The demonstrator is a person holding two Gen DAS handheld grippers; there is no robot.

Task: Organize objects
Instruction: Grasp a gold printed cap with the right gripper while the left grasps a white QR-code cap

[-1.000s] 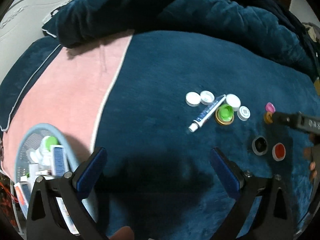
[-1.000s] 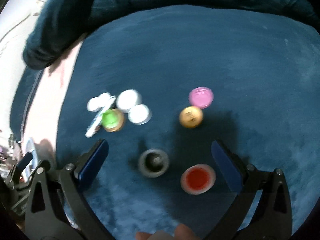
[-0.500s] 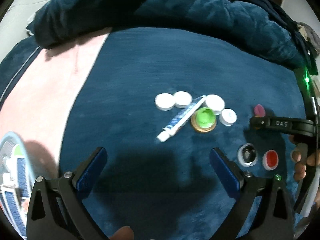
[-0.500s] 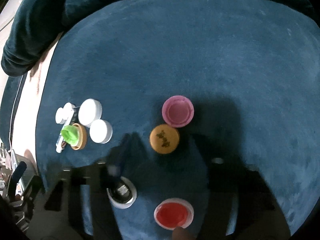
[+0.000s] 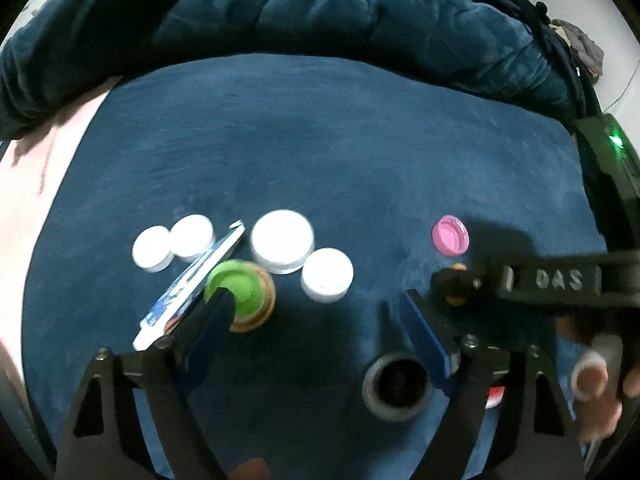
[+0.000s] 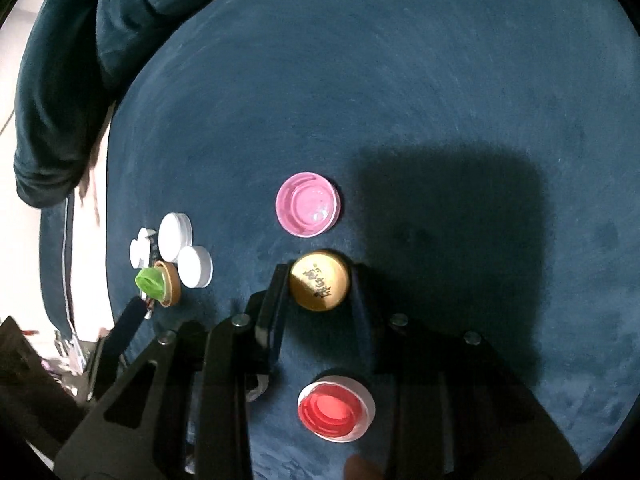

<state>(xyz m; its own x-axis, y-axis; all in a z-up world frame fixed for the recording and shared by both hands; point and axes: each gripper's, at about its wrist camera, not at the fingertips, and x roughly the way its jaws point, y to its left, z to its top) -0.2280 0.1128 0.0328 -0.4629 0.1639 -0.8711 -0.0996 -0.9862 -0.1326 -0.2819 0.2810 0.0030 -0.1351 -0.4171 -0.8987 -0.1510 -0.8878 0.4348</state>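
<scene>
Gold cap (image 6: 319, 280): we see it on the blue blanket (image 6: 400, 100), just below the pink cap (image 6: 308, 204); lettering faces up
Right gripper (image 6: 319, 284): our fingers sit closed against both sides of the gold cap
Left gripper (image 5: 316, 300): our jaws spread wide, holding nothing; one tip overlaps the green cap (image 5: 234, 286)
Nearby: white caps (image 5: 282, 246); tube (image 5: 192, 284); red cap (image 6: 335, 408); grey ring (image 5: 396, 386)

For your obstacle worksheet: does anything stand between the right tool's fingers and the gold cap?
Nothing visible does. The right tool already has a finger on each side of the gold cap; the pink cap lies beyond it.
</scene>
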